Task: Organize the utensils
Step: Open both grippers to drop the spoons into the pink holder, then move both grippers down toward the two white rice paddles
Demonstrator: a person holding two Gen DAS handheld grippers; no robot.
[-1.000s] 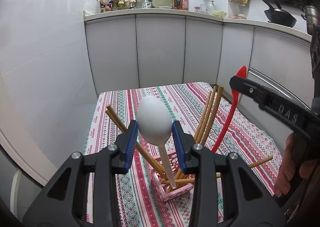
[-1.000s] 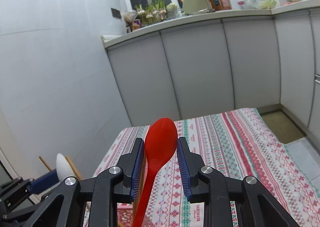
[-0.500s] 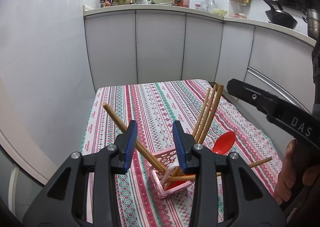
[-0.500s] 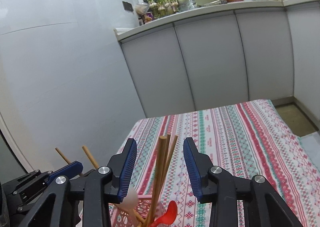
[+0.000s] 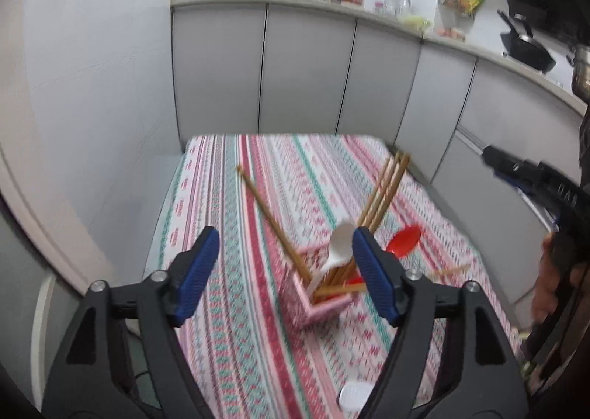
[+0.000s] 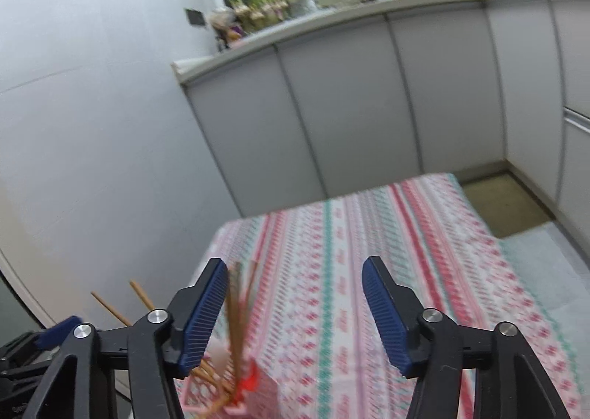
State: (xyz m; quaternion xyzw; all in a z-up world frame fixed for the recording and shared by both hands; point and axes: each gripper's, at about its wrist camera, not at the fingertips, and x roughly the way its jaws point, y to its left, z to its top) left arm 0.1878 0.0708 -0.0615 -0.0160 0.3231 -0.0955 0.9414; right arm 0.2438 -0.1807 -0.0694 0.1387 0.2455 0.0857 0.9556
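- Left wrist view: the left hand-held gripper (image 5: 284,271) is spread wide, its blue pads pinching nothing.
- Between and just beyond the pads, a pink utensil holder (image 5: 313,293) stands on the desk (image 5: 228,234), which wears a red, green and white striped cloth.
- A white spoon (image 5: 339,245) stands in the holder, bowl up, leaning toward 1 o'clock, close beside the right-hand pad.
- A red spoon (image 5: 403,240) leans out of the holder toward 2 o'clock, bowl up.
- Wooden chopsticks (image 5: 383,194) fan from the holder: one bunch toward 1 o'clock, others toward 11 o'clock, one nearly flat toward 3 o'clock.
- A small white round thing (image 5: 354,395) lies on the cloth at 6 o'clock; I cannot tell what it is.
- At 3 o'clock the right hand-held gripper's body carries white lettering, too blurred to read.
- Right wrist view: the right hand-held gripper (image 6: 295,312) is spread wide and empty.
- The holder (image 6: 239,397) sits at 7 o'clock, chopsticks (image 6: 236,312) rising beside the left pad, a bit of red spoon (image 6: 250,380) showing.
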